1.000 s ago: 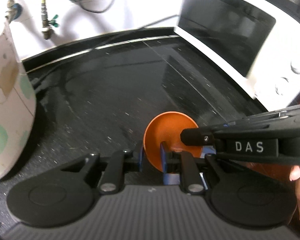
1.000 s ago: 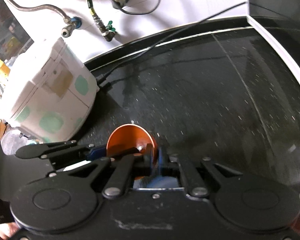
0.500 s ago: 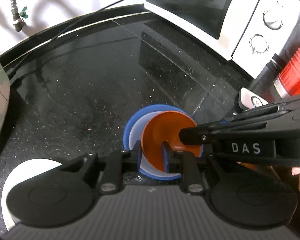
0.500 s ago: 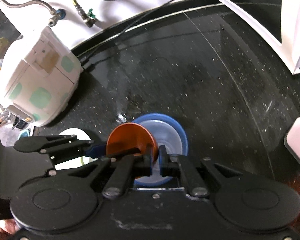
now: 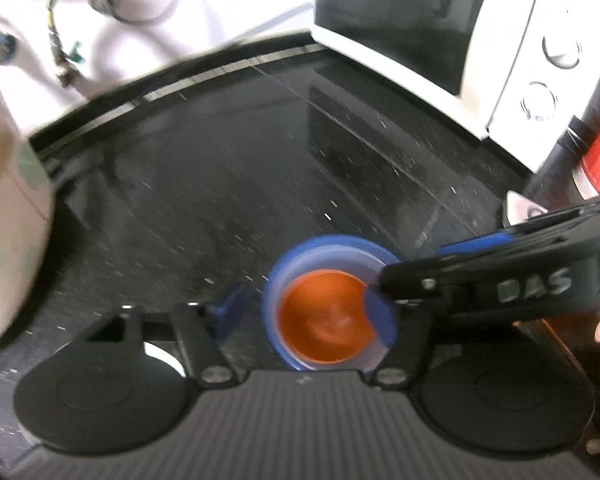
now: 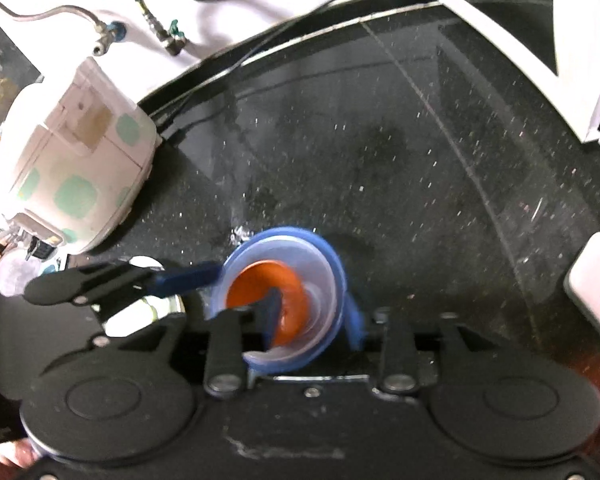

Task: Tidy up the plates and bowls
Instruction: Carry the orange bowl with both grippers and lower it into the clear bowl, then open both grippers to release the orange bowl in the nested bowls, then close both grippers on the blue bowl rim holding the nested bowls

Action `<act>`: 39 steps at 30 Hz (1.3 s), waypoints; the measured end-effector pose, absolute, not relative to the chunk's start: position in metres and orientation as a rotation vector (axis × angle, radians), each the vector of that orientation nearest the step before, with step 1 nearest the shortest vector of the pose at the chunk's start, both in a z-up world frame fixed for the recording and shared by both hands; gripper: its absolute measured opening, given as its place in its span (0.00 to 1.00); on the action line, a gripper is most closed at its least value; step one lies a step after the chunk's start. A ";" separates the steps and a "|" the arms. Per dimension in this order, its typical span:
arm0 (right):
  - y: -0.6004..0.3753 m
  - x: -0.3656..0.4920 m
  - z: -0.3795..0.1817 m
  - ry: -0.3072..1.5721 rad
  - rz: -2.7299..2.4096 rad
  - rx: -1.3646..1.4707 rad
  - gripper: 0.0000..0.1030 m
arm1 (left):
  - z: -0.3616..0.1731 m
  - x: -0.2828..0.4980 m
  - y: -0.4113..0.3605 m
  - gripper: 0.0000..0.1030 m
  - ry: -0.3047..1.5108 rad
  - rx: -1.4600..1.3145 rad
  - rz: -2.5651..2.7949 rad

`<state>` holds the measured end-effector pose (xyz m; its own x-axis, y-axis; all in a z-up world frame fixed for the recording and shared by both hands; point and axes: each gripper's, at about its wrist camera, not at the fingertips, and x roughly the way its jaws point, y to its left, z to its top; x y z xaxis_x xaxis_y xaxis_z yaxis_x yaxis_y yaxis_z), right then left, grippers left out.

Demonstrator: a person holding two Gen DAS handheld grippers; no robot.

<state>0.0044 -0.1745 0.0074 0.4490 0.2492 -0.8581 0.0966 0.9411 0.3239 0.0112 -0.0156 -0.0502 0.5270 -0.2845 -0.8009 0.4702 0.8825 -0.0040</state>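
Note:
An orange bowl (image 5: 326, 318) (image 6: 256, 286) sits nested inside a blue bowl (image 5: 332, 242) (image 6: 300, 236) on the black counter. My left gripper (image 5: 304, 314) straddles both bowls from the near side. Its jaws are opening; one blue pad stands left of the blue bowl, the other over the orange bowl's right rim, and neither presses. My right gripper (image 6: 312, 320) is also opening: its left pad hangs inside the orange bowl and its right pad is outside the blue bowl's wall. Each gripper shows in the other's view, the right gripper (image 5: 500, 280) and the left gripper (image 6: 100, 284).
A white microwave (image 5: 460, 40) stands at the back right. A white cooker with green patches (image 6: 72, 160) is at the left. A white plate (image 6: 140, 312) lies under the left gripper. A small white device (image 6: 596, 292) sits at the right edge. Hoses hang on the back wall.
Both grippers, shut on the orange bowl's rim, carried it over the blue bowl. Both have now spread their jaws, and the orange bowl has dropped into the blue one.

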 end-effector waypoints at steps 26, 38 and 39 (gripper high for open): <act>-0.167 -0.022 0.011 1.036 -0.041 0.398 0.99 | -0.060 -0.004 0.039 0.99 0.878 0.121 -0.423; -0.169 -0.025 -0.017 1.026 -0.115 0.474 0.93 | -0.066 0.001 0.029 0.94 0.852 0.168 -0.440; -0.170 -0.026 -0.019 1.026 -0.115 0.477 0.92 | -0.067 0.002 0.027 0.91 0.851 0.175 -0.444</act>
<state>-0.0262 -0.1696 -0.0188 0.5221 0.1275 -0.8433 0.3112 0.8921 0.3276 0.0020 0.0266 -0.0670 0.5749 -0.3084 -0.7579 0.4459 0.8947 -0.0258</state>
